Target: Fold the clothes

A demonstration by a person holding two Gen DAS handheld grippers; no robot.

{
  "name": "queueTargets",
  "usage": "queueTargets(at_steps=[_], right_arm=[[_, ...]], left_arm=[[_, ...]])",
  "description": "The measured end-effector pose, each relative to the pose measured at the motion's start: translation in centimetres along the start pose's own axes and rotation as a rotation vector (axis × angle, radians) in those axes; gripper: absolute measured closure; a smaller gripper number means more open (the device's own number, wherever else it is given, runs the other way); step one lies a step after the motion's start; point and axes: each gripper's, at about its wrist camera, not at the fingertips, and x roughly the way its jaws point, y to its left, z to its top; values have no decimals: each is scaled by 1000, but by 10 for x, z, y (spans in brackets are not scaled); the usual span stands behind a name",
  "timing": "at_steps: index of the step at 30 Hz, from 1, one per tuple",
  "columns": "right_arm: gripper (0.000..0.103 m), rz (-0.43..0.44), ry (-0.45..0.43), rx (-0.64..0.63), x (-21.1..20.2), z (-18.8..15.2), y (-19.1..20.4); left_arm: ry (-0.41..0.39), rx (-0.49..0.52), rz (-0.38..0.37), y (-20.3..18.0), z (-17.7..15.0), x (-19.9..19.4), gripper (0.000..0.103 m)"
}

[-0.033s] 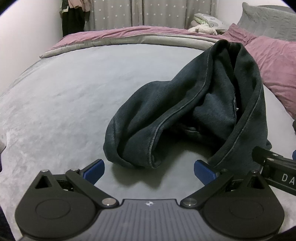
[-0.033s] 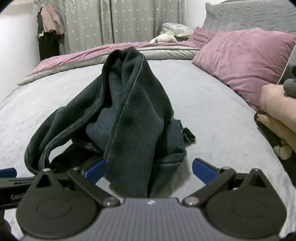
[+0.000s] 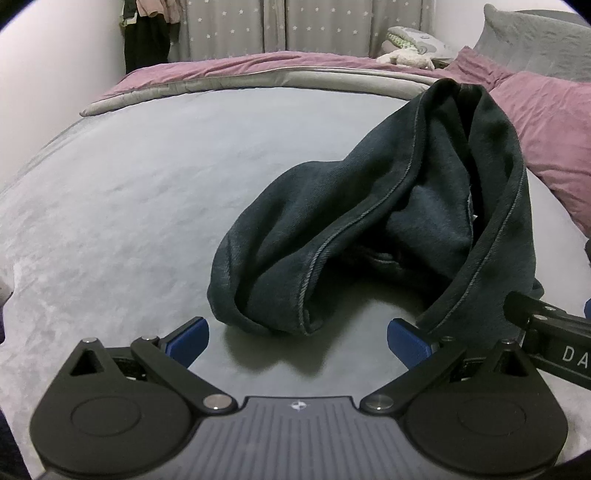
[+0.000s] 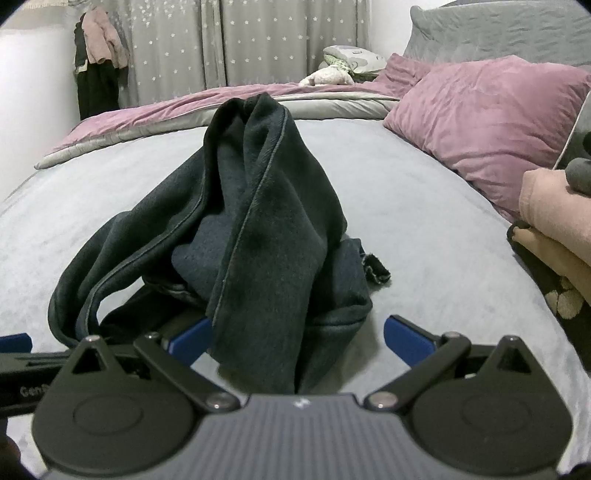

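A dark blue denim-like garment [image 3: 369, 221] lies heaped on the grey bed cover [image 3: 129, 206], with one fold rising to a peak [image 4: 255, 110]. My left gripper [image 3: 297, 326] is open just in front of the heap's near left lobe. Its right pad [image 3: 406, 339] touches the garment's hanging edge. My right gripper [image 4: 297, 323] is open too, and a flap of the garment [image 4: 266, 295] drapes down between its blue pads. Each gripper shows at the edge of the other's view: the right one [image 3: 546, 332] and the left one [image 4: 22, 354].
Purple pillows [image 4: 491, 122] and a grey pillow [image 4: 498, 33] line the right side. A stack of peach folded cloth [image 4: 550, 221] sits at the right edge. A purple duvet [image 3: 258, 66] runs along the far side. Clothes [image 4: 98, 62] hang by the curtain.
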Motion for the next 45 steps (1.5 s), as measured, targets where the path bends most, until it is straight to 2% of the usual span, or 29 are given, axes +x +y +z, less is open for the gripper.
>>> queueTargets(at_steps=[35, 45], right_arm=[[0, -27, -3, -14, 3, -1, 0], [0, -27, -1, -13, 3, 0, 0]], left_arm=[[16, -8, -1, 23, -4, -5, 0], [24, -9, 10, 16, 1, -2, 0]])
